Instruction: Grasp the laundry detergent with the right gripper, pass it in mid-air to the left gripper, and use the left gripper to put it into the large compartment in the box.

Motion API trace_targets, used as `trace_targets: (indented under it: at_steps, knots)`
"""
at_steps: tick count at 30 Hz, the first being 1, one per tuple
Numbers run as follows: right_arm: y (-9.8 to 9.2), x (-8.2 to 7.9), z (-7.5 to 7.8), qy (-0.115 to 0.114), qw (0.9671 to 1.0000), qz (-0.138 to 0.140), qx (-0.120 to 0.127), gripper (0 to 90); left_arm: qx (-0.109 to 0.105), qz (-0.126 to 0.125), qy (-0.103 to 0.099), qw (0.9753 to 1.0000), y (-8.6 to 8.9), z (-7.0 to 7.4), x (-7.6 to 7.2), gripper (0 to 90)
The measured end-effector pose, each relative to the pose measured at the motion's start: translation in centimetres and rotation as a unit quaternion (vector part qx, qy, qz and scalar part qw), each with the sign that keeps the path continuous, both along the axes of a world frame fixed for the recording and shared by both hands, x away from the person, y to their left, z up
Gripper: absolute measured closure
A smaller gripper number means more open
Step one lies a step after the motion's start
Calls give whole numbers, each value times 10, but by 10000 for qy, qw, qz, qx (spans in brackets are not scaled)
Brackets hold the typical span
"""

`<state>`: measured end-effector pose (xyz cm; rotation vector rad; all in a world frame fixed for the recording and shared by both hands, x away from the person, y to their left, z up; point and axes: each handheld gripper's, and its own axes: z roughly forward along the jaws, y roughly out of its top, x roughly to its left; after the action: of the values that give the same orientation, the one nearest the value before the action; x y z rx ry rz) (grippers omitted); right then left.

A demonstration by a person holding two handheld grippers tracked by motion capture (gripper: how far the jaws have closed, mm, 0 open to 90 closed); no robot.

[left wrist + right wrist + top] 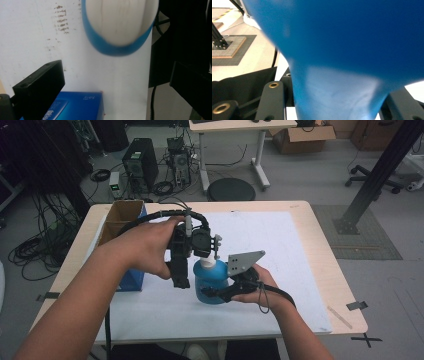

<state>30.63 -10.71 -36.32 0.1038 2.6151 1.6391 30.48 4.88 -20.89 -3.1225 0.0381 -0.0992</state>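
A blue plastic bottle (210, 284) with a white cap (208, 263) stands on the white mat (270, 245) at the middle of the table. My right gripper (218, 293) holds the bottle's lower body from the right; in the right gripper view the blue bottle (342, 45) sits between both black jaws, and my right gripper (337, 102) is shut on it. My left gripper (189, 251) hovers just left of and above the cap. My left gripper (120, 75) is open with its jaws wide apart, and the cap (118, 21) lies beyond them, untouched.
An open blue cardboard box (124, 222) stands at the mat's left edge, close to my left hand; its blue box (77, 106) side appears below the left jaws. Beyond the table are computer towers (141, 165), cables, a round stool (231, 189) and another desk.
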Motion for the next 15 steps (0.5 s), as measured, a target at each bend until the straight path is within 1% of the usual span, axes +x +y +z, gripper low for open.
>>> trace_targets:
  at_steps: [6, 15]
  knots:
    - [14, 2, -1, 18, 10000, 70, 54, 457, -5, -29, 15, 10000, -2, -3, 0, 2]
    - [31, 2, 0, -20, 9999, 156, 53, 456, 18, -64, 39, 10000, -4, -6, 0, 2]
